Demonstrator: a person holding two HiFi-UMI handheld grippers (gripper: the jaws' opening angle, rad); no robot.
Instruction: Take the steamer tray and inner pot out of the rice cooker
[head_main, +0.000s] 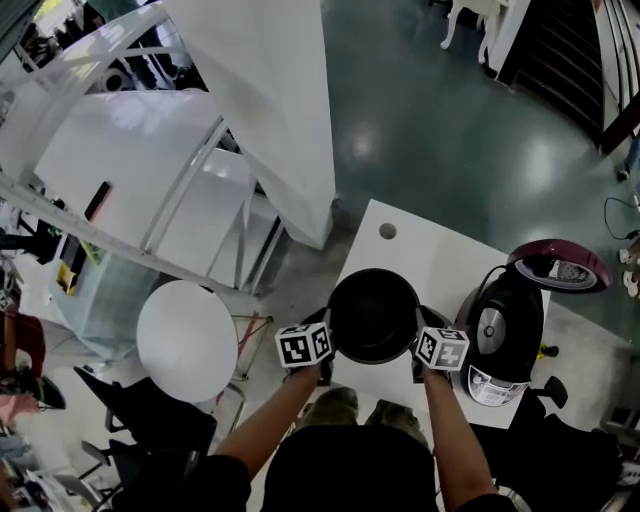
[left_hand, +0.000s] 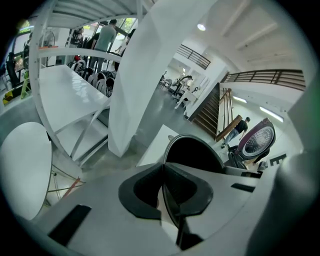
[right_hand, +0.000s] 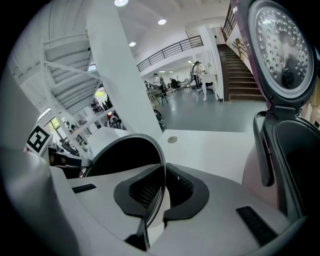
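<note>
Left tongs (head_main: 328, 350) and right tongs (head_main: 420, 348) pinch opposite rims of the inner pot (head_main: 373, 312), forearms (head_main: 272, 418) reaching forward, angled down over the worktop (head_main: 430, 255).

White table (head_main: 430, 258), round hole (head_main: 387, 231) near far edge; rice cooker (head_main: 495, 338) stands right, lid (head_main: 560, 266) open.

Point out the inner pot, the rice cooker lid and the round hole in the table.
inner pot (head_main: 373, 312): head view, on its dark inside bottom.
rice cooker lid (head_main: 562, 270): head view, on the pale inner plate of the raised lid.
table hole (head_main: 387, 231): head view, on the hole's middle.
</note>
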